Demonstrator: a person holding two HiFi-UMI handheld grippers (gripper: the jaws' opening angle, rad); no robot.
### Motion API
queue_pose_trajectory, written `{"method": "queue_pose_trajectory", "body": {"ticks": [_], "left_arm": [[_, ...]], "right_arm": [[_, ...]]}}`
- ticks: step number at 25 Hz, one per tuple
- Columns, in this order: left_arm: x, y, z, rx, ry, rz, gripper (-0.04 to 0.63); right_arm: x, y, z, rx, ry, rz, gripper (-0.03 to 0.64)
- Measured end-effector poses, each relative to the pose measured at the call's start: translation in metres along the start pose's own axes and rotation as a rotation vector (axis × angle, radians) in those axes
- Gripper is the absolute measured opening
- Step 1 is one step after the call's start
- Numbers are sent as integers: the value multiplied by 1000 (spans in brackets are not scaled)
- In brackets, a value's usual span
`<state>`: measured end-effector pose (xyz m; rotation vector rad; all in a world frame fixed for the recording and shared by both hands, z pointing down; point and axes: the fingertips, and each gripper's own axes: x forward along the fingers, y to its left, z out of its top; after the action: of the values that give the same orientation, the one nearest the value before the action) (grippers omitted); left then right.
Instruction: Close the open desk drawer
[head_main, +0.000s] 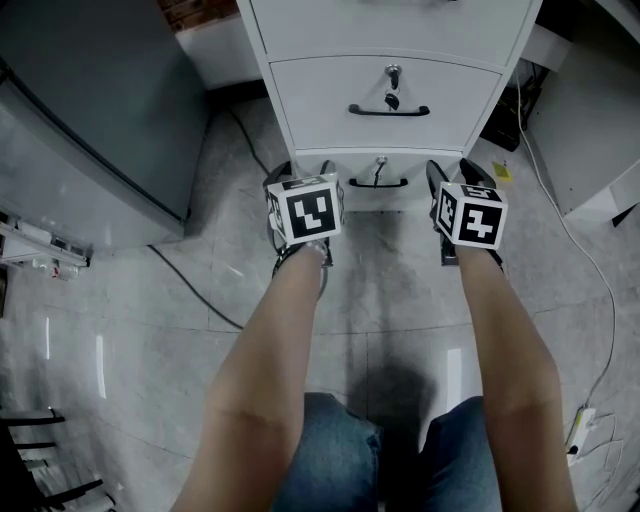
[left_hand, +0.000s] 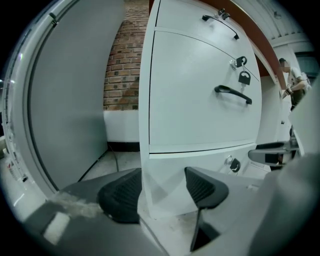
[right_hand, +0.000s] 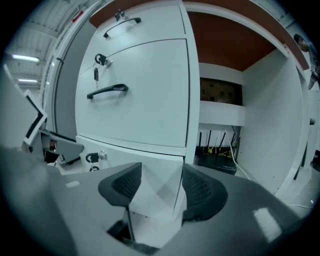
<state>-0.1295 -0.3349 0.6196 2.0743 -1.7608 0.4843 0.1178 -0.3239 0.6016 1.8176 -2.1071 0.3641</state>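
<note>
The white drawer cabinet's bottom drawer (head_main: 410, 166) stands a little forward of the middle drawer (head_main: 330, 100) above it. It has a black handle (head_main: 378, 183) and a small lock. My left gripper (head_main: 300, 172) straddles the drawer's left front corner (left_hand: 160, 170). In the left gripper view its two black pads (left_hand: 122, 197) rest against the side and front faces. My right gripper (head_main: 452, 170) straddles the right front corner (right_hand: 162, 175), and the white corner fills the gap between its pads (right_hand: 200, 192). Both grippers (left_hand: 162, 192) (right_hand: 161, 187) point slightly downward.
A tall grey cabinet (head_main: 90, 130) stands at the left. Black cables (head_main: 190, 280) run over the tiled floor. At the right are a white desk panel (head_main: 590, 120), a white cable and a power strip (head_main: 580, 425). The person's knees in jeans (head_main: 400, 450) are below.
</note>
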Motion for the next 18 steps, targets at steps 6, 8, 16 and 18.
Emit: {"method": "queue_pose_trajectory", "body": {"ticks": [6,8,16,18], "left_arm": [[-1,-8,1,19,2,-13,230],[-1,-7,1,18,3,-11,230],[1,-2,3,0,-8,16,285],[2,0,4,-9,-7,20,296]], "right_arm": [[-1,-4,-1,-9,14,2,216],[0,-4,0,-20,13,-5,221],[1,-12,3,-70,11,-89,291],[2,-13,2,-57,11,-84,291]]}}
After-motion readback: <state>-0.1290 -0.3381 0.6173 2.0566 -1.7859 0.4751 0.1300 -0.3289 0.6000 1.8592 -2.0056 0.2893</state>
